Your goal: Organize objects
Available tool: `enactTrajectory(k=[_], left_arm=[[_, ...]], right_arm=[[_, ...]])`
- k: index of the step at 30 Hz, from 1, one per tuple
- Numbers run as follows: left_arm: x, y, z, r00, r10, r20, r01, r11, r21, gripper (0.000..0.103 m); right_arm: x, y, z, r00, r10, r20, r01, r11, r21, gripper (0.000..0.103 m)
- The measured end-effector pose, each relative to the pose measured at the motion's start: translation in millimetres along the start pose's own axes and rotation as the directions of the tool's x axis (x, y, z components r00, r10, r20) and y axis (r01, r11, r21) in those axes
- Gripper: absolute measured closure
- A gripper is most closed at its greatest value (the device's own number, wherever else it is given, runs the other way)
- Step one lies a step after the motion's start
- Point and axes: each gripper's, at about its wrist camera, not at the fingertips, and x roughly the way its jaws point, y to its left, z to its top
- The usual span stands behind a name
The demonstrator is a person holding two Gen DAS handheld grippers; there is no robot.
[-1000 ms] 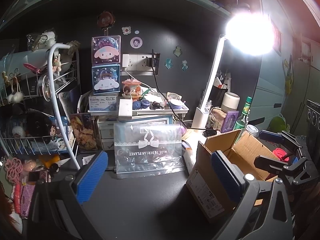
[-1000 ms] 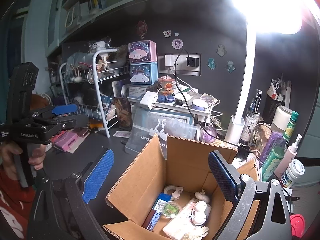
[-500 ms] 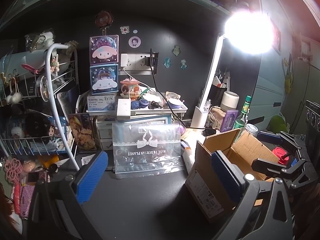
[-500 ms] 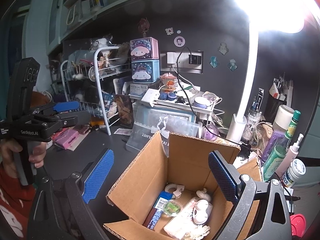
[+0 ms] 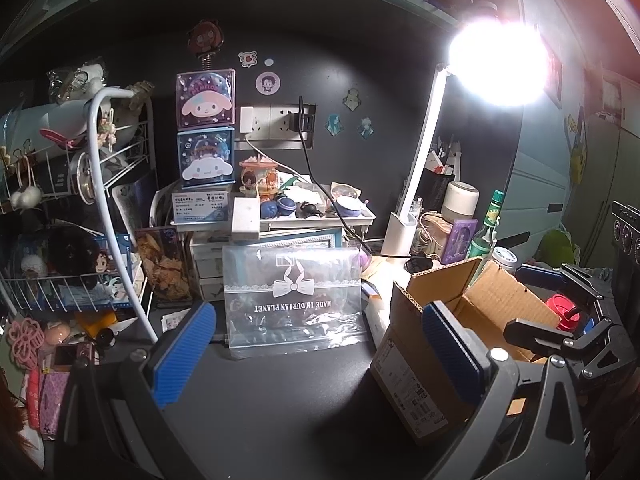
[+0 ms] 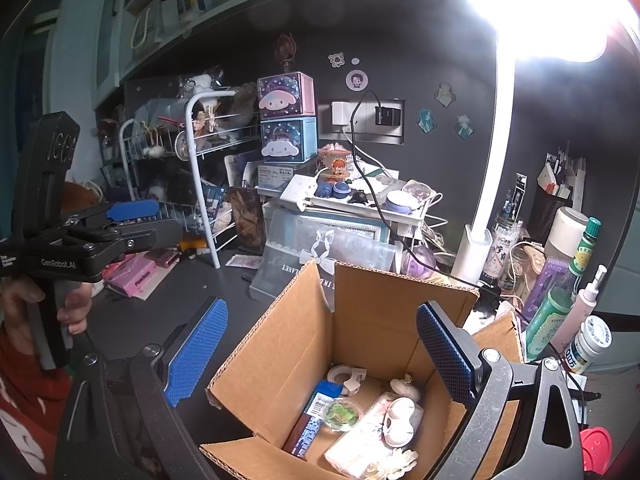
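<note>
Both tools empty, between picks. Left hand-held gripper (image 5: 316, 354) spread wide over bare dark table (image 5: 280, 400), nothing between its blue pads. Right hand-held gripper (image 6: 320, 354) likewise spread, poised above the open cardboard box (image 6: 360, 292), pinching nothing.

Box at 3 o'clock in the left view, dead centre in the right view. Already inside — a blue packet (image 6: 316, 416), a small round green-lidded tub (image 6: 342, 412), a white case (image 6: 400, 420), a pale pink pack (image 6: 356, 444), a white clip-like piece (image 6: 346, 378). Still loose: clear bow-printed pouch (image 5: 294, 300) leaning at 12 o'clock from the left tool, pink items (image 6: 132, 274) at 9 o'clock in the right view, bottles (image 6: 584, 256) at 3 o'clock.

Step in hand, by judgement: choosing the next loose thing for the box.
- Pouch nearest to the left tool; thin, slick film likely to slip — better gripped along the top edge, pads square to it.
- Approach low and straight; white rack leg (image 5: 120, 240) close at 10 o'clock, easy to snag.
- Right tool best lifted clear of the box flaps before any handover.

Against the earlier frames: left view shifted slightly right, so pouch and shelf clutter sit a touch further left; right view edged closer over the box. Spread of both tools unchanged, box contents unchanged.
</note>
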Motion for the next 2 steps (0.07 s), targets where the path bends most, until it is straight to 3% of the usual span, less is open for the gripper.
enactTrajectory(k=[2], left_arm=[[0.5, -0.3, 0.0, 1.000, -0.003, 0.000, 0.003, 1.000, 0.001, 0.000]], right_arm=[[-0.1, -0.6, -0.1, 1.000, 0.001, 0.000, -0.001, 1.000, 0.001, 0.008]])
